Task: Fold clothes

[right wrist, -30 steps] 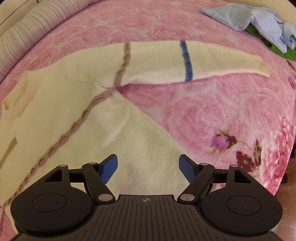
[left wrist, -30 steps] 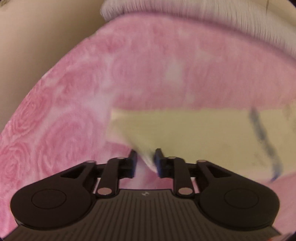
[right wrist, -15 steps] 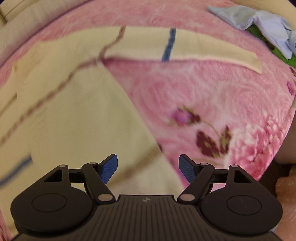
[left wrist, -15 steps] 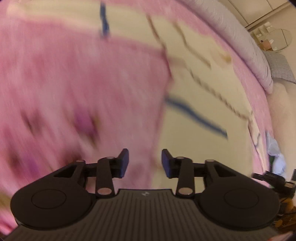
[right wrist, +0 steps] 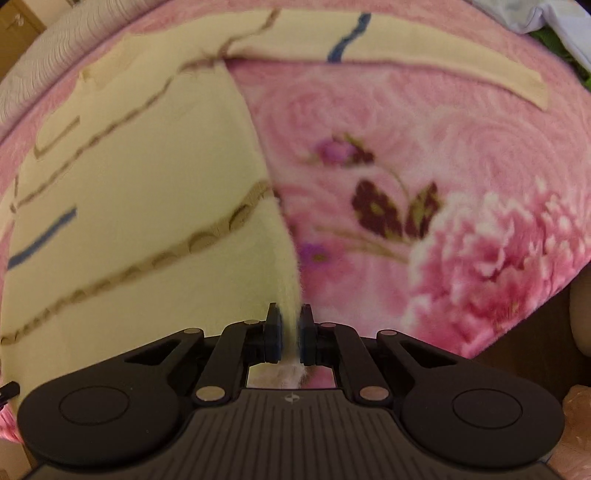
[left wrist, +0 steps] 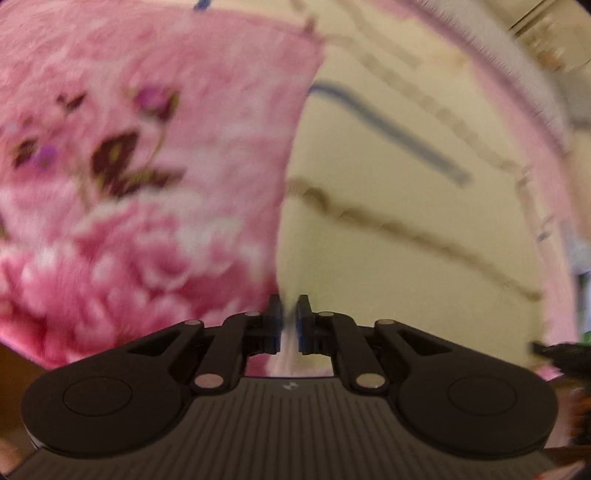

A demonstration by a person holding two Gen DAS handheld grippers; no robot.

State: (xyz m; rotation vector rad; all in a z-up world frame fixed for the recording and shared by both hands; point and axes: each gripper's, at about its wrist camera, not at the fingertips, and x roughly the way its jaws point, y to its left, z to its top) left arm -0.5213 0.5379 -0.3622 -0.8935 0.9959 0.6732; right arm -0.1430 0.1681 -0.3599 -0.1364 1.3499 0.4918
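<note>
Two hand-held grippers are pinching the same cream sweater (right wrist: pixel 140 192) along its near hem. The right hand-held gripper (right wrist: pixel 290 332) is pressing its blue pads together on the sweater's near right corner — a fuzzy ridge of cream knit is rising between the pads and running away up the garment's right edge. The left hand-held gripper (left wrist: pixel 288 321) is showing its fingers nearly together at the sweater's (left wrist: pixel 406 229) left edge, with a thin pale strip of fabric between them (that view is heavily blurred, so the exact hold is hard to read).

The sweater is lying spread flat on a bed covered by a pink floral blanket (right wrist: pixel 461 184). In the right wrist view its body is filling the left half of the picture, crossed by brown scalloped lines and a short blue stripe at the far left. One sleeve (right wrist: pixel 406 55) is stretching out to the right along the far side, carrying a blue band, its cuff resting on the blanket.

At the far right corner a pale blue garment (right wrist: pixel 546 22) is lying in a heap, well apart from the sweater — something green is showing just beside it. A grey striped pillow (right wrist: pixel 48 59) is sitting at the far left edge of the bed.
</note>
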